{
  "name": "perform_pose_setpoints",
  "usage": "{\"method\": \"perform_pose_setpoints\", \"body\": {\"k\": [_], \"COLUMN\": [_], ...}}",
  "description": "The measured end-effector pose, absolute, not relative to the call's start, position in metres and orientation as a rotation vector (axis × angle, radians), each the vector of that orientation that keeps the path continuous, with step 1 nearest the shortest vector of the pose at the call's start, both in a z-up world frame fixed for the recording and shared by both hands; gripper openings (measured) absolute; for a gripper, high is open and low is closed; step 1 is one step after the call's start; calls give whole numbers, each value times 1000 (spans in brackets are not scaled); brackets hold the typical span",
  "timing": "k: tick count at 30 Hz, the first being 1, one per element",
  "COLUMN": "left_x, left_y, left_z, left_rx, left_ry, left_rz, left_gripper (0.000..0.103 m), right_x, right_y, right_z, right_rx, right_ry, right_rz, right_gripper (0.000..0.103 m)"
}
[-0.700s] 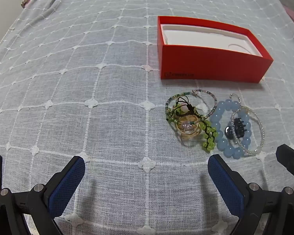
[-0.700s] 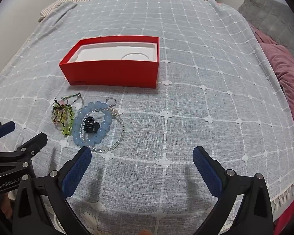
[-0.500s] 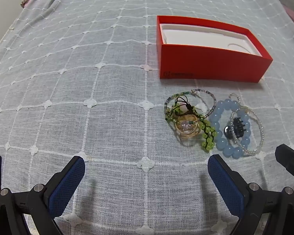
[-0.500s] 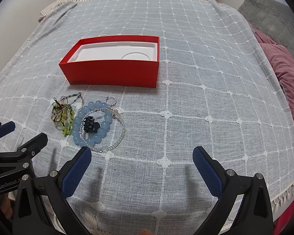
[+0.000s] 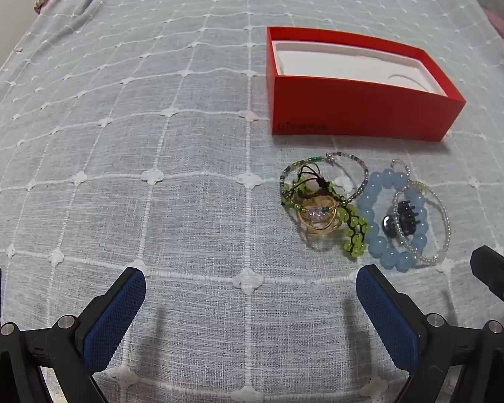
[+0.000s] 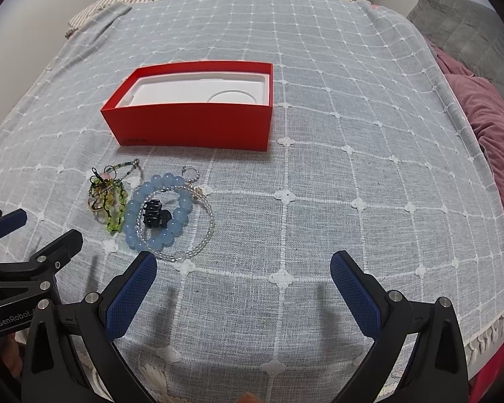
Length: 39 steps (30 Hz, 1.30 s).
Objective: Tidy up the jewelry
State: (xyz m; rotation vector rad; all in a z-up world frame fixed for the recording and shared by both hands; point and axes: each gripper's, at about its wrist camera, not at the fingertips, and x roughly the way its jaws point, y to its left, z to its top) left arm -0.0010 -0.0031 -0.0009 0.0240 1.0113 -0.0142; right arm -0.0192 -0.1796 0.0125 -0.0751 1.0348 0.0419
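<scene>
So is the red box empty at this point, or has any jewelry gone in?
Empty: the red box shows only its bare white insert; the bracelets lie on the bedspread in front.

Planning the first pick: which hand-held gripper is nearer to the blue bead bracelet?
Roughly equal. The left hand-held gripper has the blue bead bracelet just past its right finger; the right hand-held gripper has it just beyond its left finger. Both are open.

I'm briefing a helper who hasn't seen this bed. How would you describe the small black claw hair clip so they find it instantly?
Start at the open red cardboard box on the grey grid-stitched bedspread. In front of it lies a jewelry pile; look inside the ring of the pale blue round-bead bracelet. The small black claw hair clip sits there, the only black, toothed piece among beads.
</scene>
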Motion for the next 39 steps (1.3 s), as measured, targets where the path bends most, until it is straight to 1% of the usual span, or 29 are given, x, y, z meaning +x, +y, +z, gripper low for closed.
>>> {"method": "perform_pose_setpoints", "body": {"k": [18,28,32,35,39], "left_x": [0,10,19,29,37], "left_y": [-3,-2,-5,-5,-8], "left_z": [0,2,0,-2,-4], "left_rx": [10,-46,-68,-107,-140], "left_ry": [1004,933,947,937,941], "left_rz": [-32,-189,-250,-284,-332], "left_gripper": [103,103,103,98,87], "right_x": [-19,-18,-15,-11,-8], "right_y": [-180,-184,-189,-193,-197], "right_z": [13,14,14,13,9], "right_rx": [-72,-55,-36,-20,-5], "right_ry": [1035,1007,993,989,997], "right_rz": [45,64,70,72,80], "right_gripper": [103,103,103,103,103]}}
